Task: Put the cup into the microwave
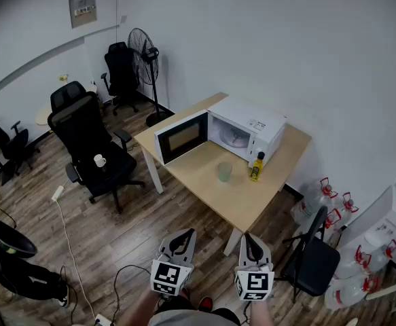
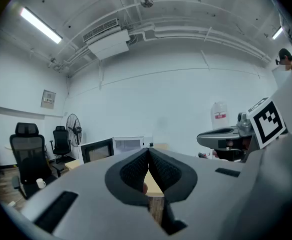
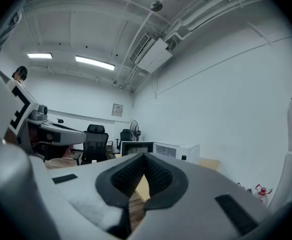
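The cup stands on the tabletop before the open microwave, probably light, slick glass or plastic, best pinched across its mid-wall; left gripper and right gripper hang well back, fingers closed on nothing.

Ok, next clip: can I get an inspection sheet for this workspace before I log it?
Surface: wooden table, mostly bare.
Job's things: clear cup upright on the table, in front of the white microwave; the microwave door stands open.
Clutter: yellow bottle beside the microwave's front corner; white mug on an office chair.
Grippers: left gripper and right gripper both shut, empty, held well short of the table.
Cables: white cord trailing across the wood floor left of the table.
Surroundings: standing fan, water jugs by the wall, black side chair right of the table.
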A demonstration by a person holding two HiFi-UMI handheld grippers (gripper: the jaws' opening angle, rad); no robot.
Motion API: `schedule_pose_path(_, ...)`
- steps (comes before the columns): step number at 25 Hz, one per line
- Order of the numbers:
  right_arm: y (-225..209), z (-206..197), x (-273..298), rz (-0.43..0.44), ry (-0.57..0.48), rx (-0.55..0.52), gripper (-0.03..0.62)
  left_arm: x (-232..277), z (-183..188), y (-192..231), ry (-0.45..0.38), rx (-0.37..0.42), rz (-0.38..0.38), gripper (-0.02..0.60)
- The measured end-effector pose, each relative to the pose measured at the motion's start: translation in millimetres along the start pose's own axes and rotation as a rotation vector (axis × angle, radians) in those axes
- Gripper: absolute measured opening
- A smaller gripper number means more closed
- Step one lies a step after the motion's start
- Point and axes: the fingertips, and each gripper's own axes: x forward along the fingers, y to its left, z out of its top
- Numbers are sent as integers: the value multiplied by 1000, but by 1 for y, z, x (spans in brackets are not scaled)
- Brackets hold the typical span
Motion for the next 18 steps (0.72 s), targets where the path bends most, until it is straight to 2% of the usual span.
schedule_pose_path(8, 1, 0, -2, 7, -17, 8, 18, -6, -3, 1, 5, 0, 20, 23)
schedule_pose_path(18, 15, -7, 30, 52, 0, 17, 18, 5, -10, 31, 18, -9, 61, 23)
